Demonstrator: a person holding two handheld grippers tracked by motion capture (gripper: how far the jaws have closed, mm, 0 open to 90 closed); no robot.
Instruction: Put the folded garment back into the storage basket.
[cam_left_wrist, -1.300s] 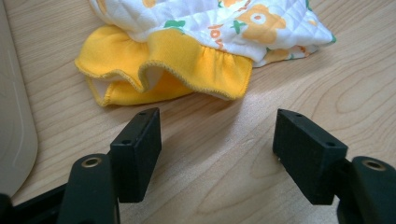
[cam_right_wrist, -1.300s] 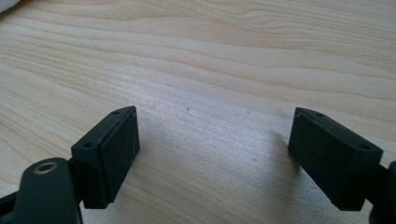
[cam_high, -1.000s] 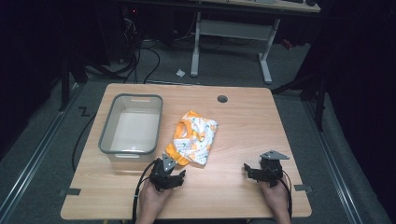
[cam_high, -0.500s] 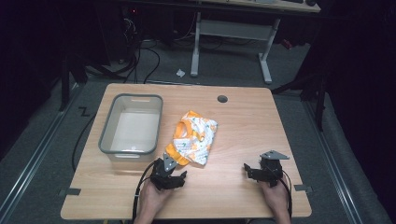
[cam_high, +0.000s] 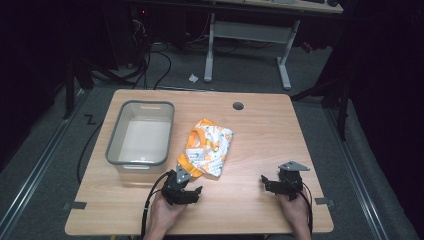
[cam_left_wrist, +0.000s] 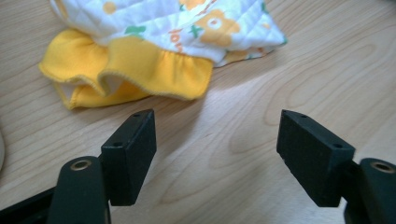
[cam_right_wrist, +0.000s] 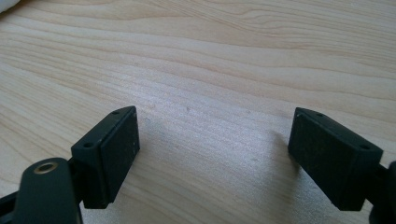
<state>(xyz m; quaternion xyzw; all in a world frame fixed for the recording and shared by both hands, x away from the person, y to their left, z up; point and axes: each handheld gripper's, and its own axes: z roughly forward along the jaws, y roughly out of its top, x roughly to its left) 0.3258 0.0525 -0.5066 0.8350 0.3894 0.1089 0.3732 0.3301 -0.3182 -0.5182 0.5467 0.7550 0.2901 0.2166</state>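
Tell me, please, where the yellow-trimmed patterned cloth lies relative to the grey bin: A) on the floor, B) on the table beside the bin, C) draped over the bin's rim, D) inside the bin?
B: the cloth lies flat on the wooden table, apart from the bin.

room: dark | floor (cam_high: 60, 145): grey carpet, cables | bkgd: white-legged desk (cam_high: 250, 35) | tbl (cam_high: 260, 150): light wood

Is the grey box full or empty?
Empty. The grey box shows only its bare pale bottom in the high view; the yellow and white cloth lies beside it on the table.
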